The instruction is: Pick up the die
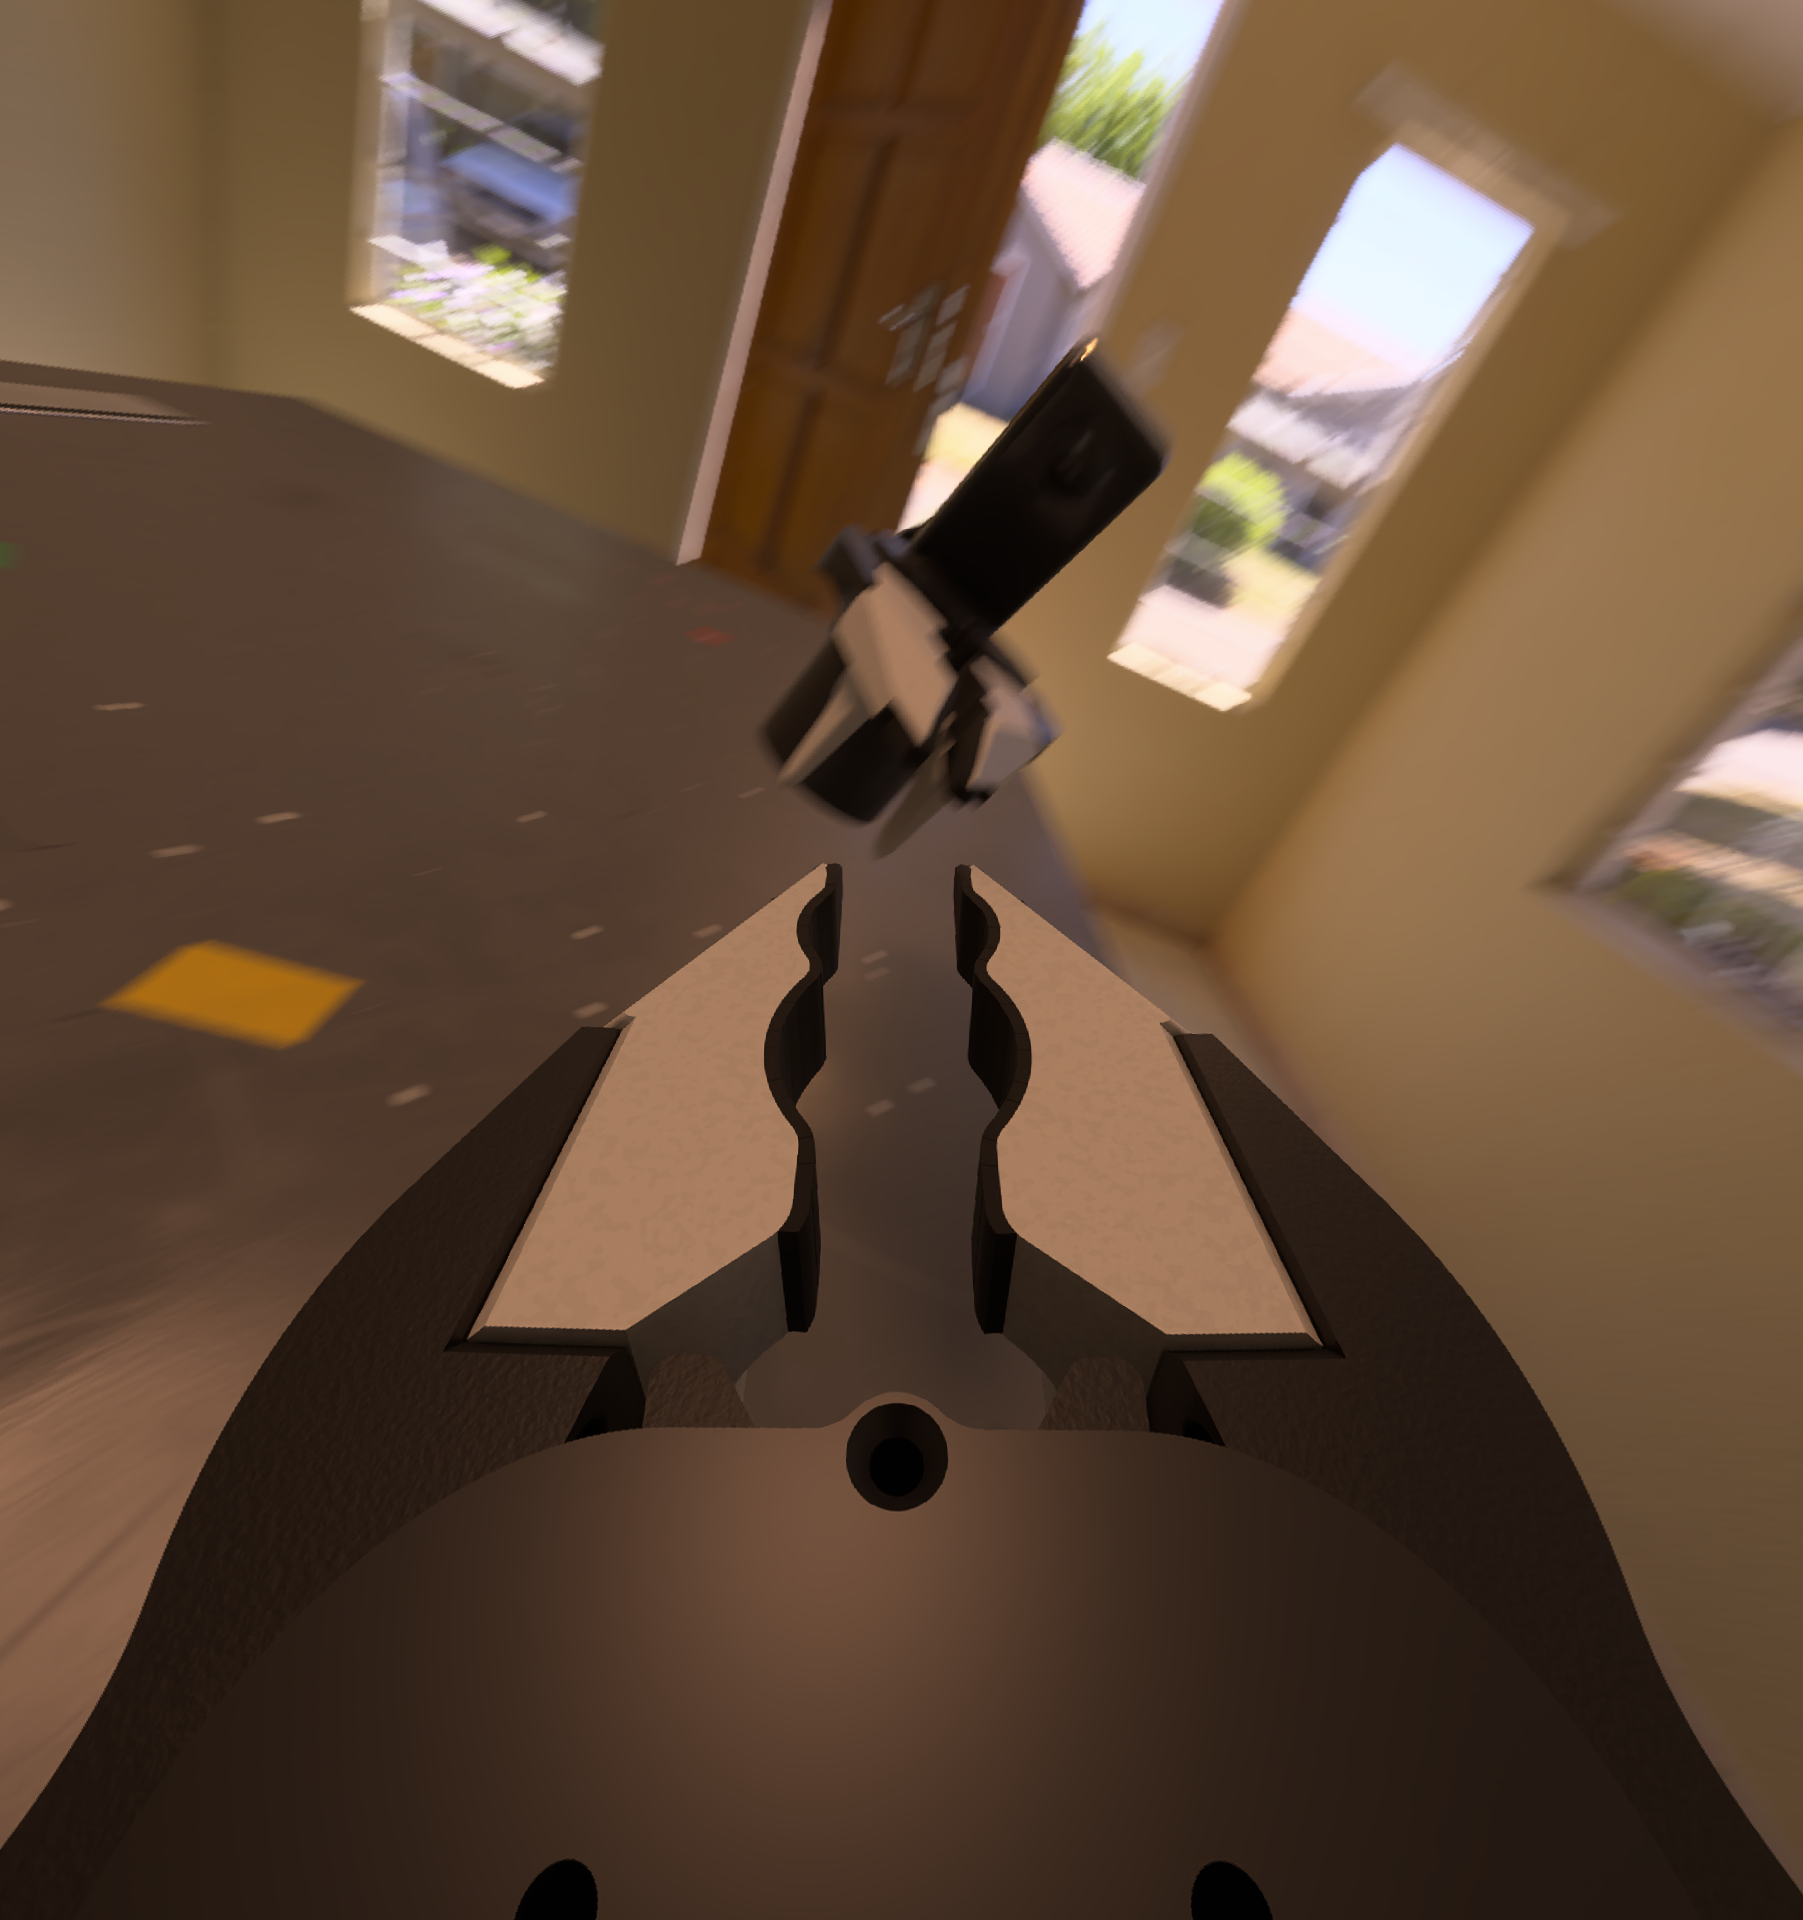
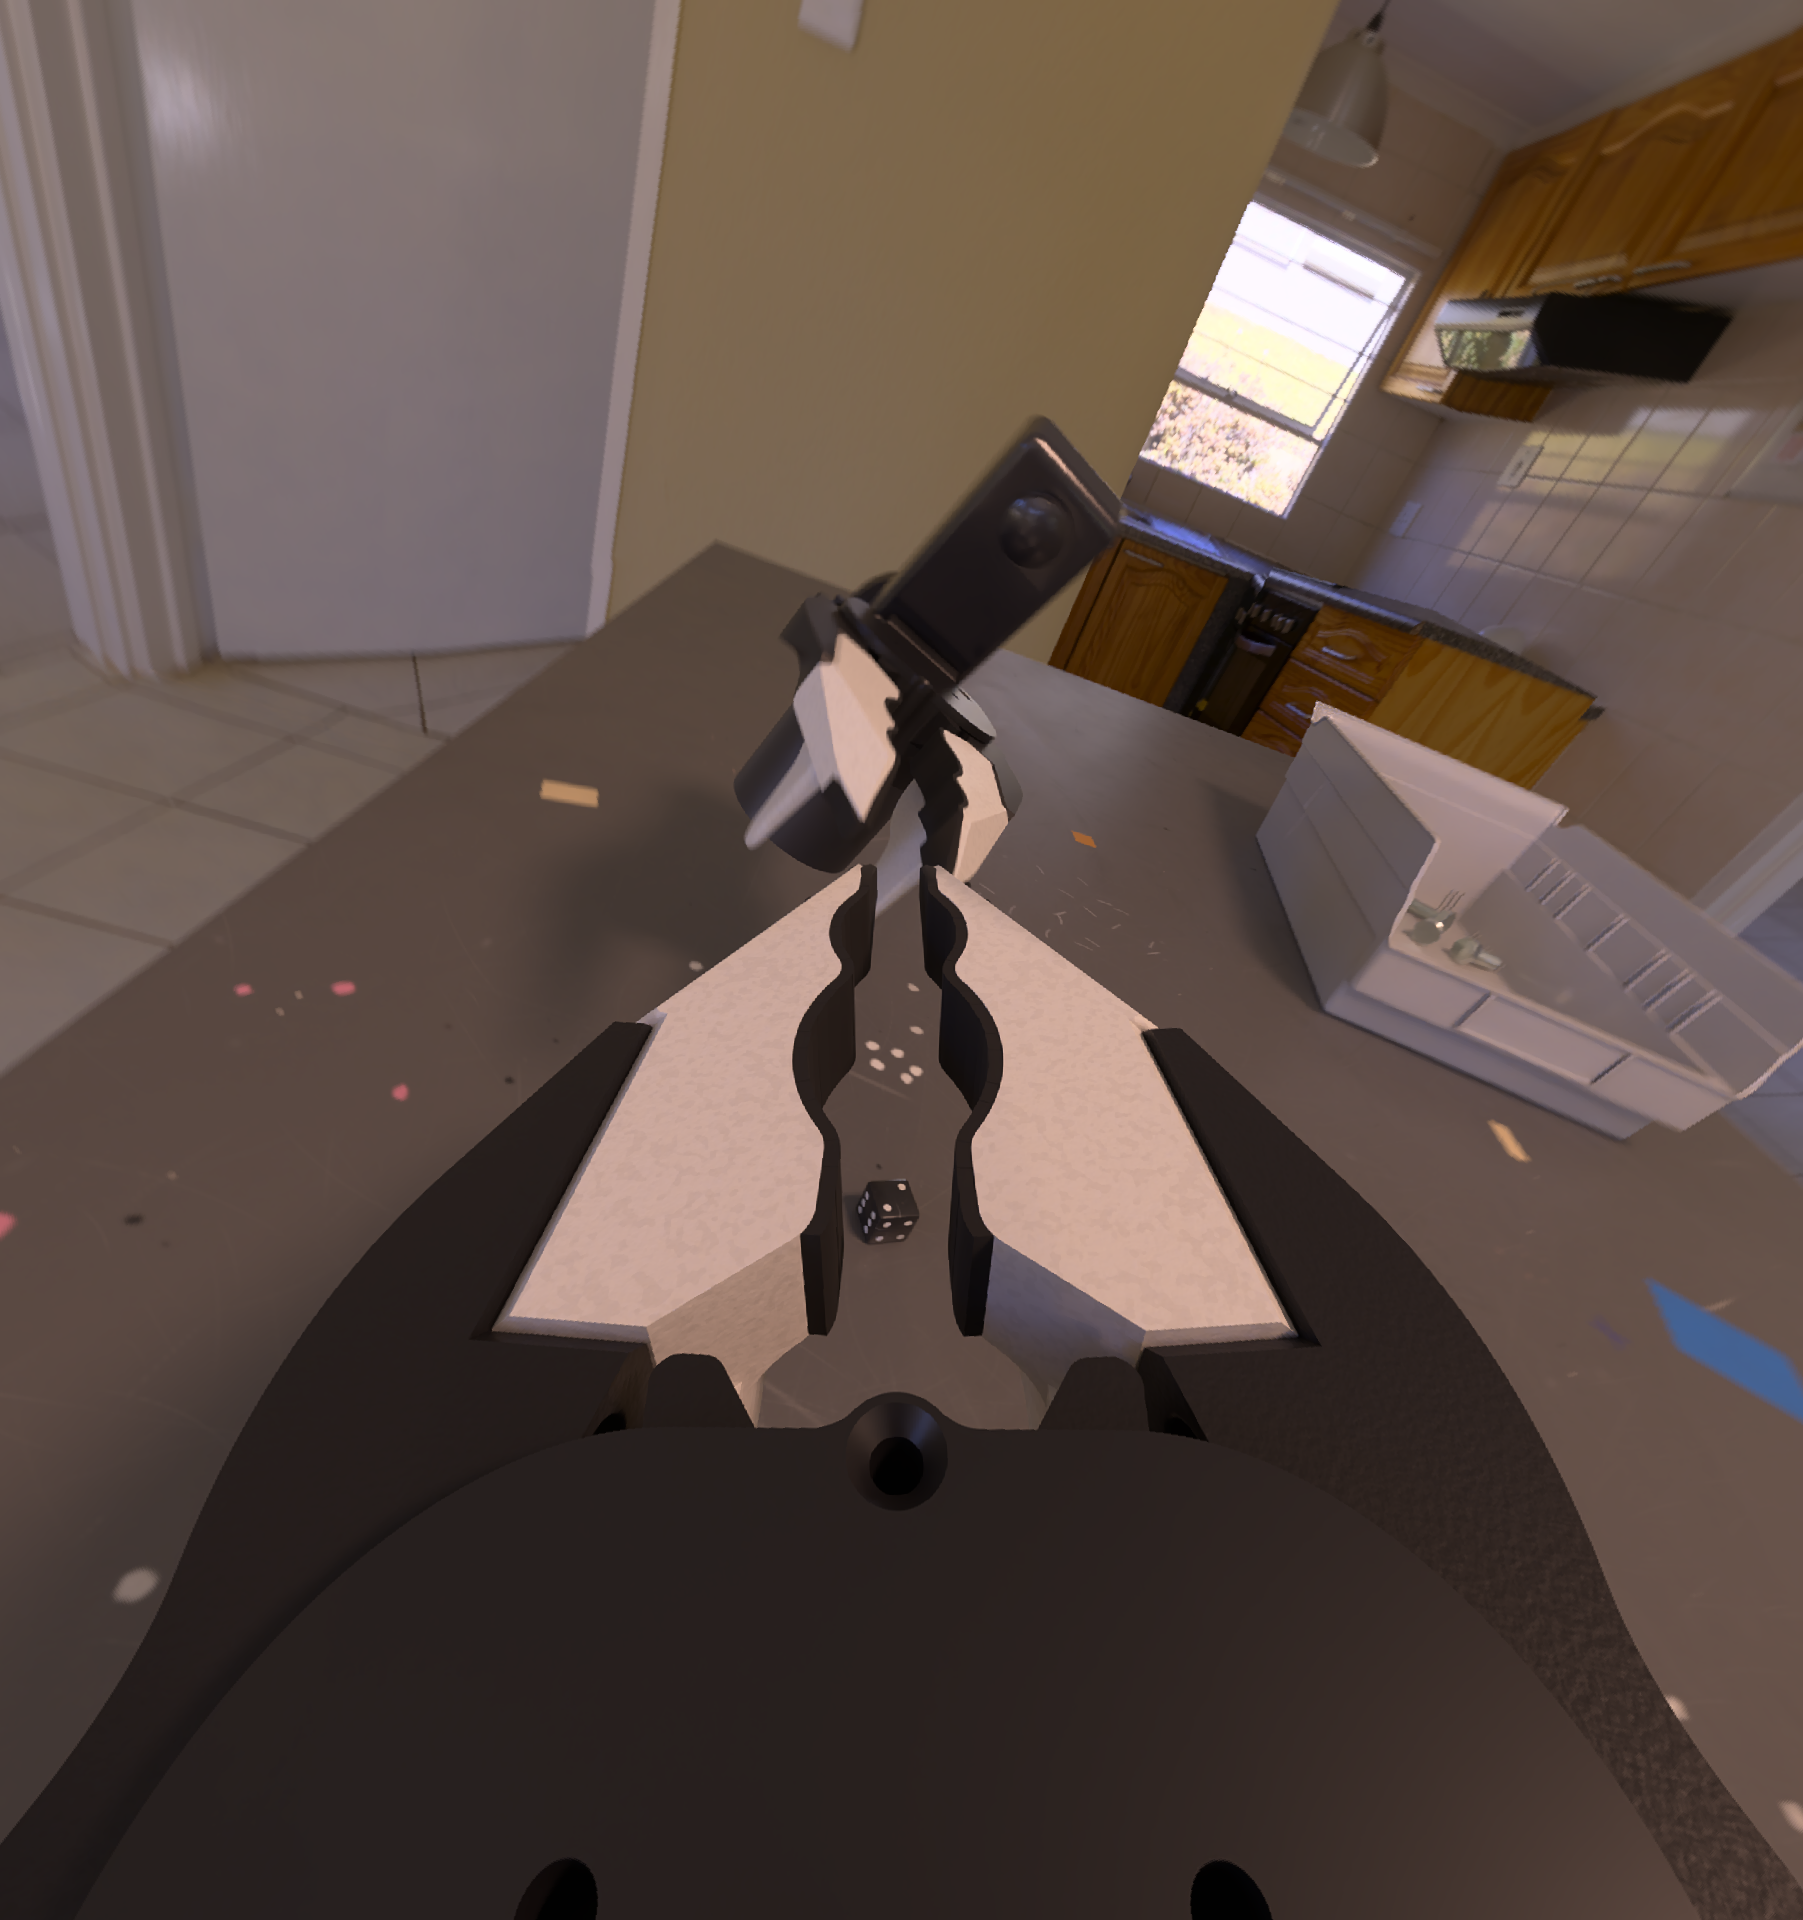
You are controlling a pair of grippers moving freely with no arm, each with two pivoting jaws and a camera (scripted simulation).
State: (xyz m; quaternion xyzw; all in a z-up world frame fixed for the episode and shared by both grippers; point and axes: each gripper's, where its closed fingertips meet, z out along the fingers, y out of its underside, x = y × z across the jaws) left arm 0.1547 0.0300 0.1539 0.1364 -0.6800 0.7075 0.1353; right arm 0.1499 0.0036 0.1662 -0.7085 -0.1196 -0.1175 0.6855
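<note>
Right claw (image 2: 897, 883) parted, above black die (image 2: 885, 1211) on table (image 2: 357, 1091).

The left gripper (image 1: 897, 883) and the right gripper (image 2: 899, 883) point at each other, fingers slightly apart, holding nothing.

Two matching grippers are showing, the left gripper (image 1: 897, 883) and the right gripper (image 2: 899, 878), each wearing a rounded matte black body with a round screw hole, black side arms, and pale speckled fingers (image 2: 710, 1143) edged with wavy black inner pads.
</note>
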